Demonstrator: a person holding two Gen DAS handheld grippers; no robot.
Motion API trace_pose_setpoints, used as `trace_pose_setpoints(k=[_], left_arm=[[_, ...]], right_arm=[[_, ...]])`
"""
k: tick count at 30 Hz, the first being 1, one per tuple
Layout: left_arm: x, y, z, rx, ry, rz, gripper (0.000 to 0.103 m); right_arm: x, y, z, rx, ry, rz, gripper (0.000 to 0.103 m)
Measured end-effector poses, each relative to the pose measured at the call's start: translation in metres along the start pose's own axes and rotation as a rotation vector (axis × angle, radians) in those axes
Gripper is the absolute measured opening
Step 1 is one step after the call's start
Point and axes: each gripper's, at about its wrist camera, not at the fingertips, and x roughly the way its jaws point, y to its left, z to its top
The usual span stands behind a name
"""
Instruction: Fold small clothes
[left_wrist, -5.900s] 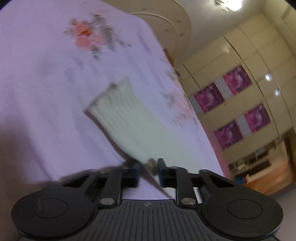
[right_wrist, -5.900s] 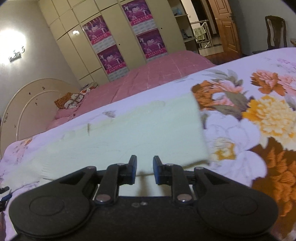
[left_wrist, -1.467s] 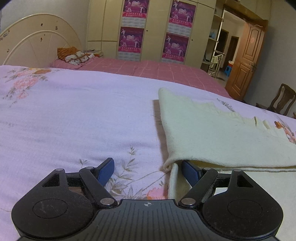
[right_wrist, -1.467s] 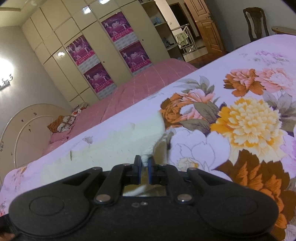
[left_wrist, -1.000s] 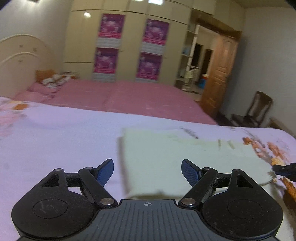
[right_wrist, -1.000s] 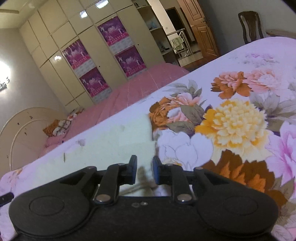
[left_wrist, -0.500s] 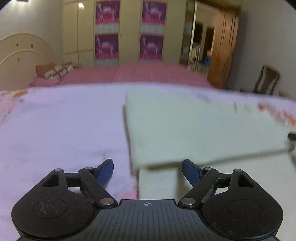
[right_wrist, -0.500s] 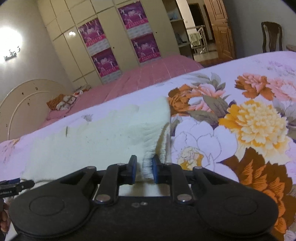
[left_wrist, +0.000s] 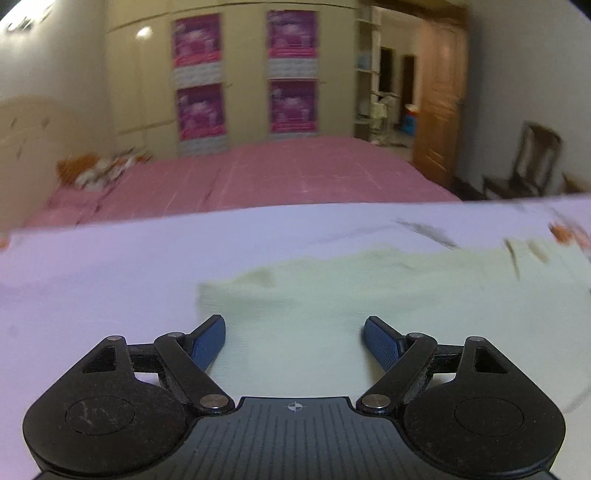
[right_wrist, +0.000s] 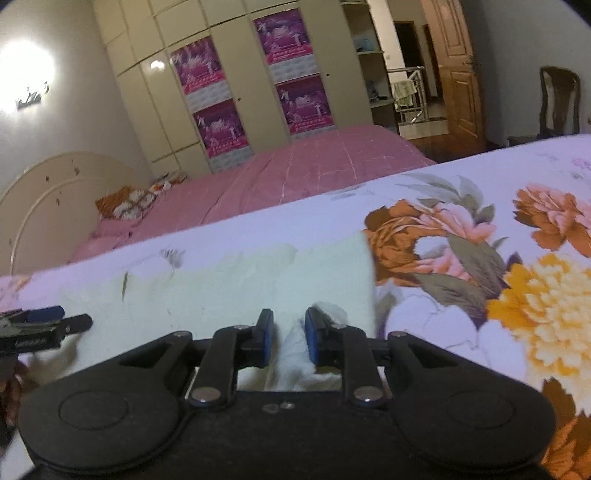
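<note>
- The pale cream knitted garment lay flat on the lilac floral bedspread, long axis running left to right across both views.
- The left gripper hovered over the garment's left end, jaws spread wide, holding nothing.
- The right gripper sat at the right end, jaws only slightly apart, with a bunched bit of cream fabric between them; can't tell if it was actually pinched.
- In the right wrist view, the left gripper poked in at the far left edge, so the two were at opposite ends.
- Plenty of open bedspread lay beyond the garment for a fold; the pink bed was well apart.
</note>
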Motion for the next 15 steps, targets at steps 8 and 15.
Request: trace_pose_setpoints(k=[8, 15], left_arm=[[-0.011, -0.001, 0.004, 0.02, -0.064, -0.003, 0.085], [0.016, -0.035, 0.008, 0.138, -0.01, 0.004, 0.086]], right_arm=[[-0.008, 0.001, 0.0, 0.006, -0.031, -0.048, 0.021], [0.014, 0.042, 0.009, -0.044, -0.006, 0.038, 0.032]])
